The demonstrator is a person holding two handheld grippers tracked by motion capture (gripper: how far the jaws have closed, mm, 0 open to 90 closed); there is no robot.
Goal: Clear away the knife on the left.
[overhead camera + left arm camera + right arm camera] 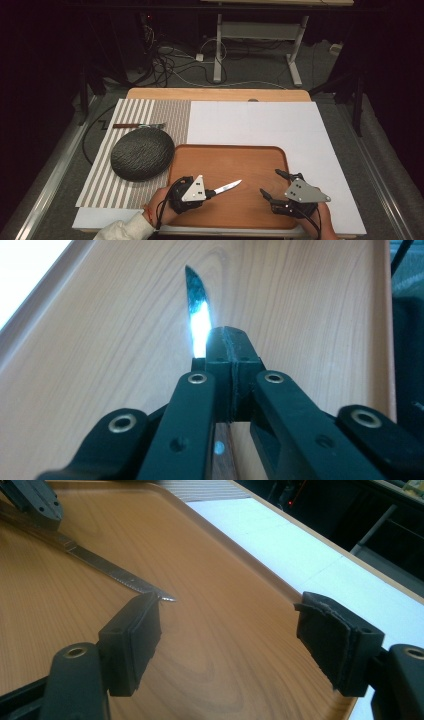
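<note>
A knife (226, 187) is clamped by its handle in the left gripper (209, 193) over the wooden tray (235, 152) near its front edge, the right gripper (268, 184) held apart; a placing move seems next

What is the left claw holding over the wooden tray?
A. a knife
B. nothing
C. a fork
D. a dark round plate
A: the left claw is shut on a knife, its blade pointing out over the wooden tray.
</note>
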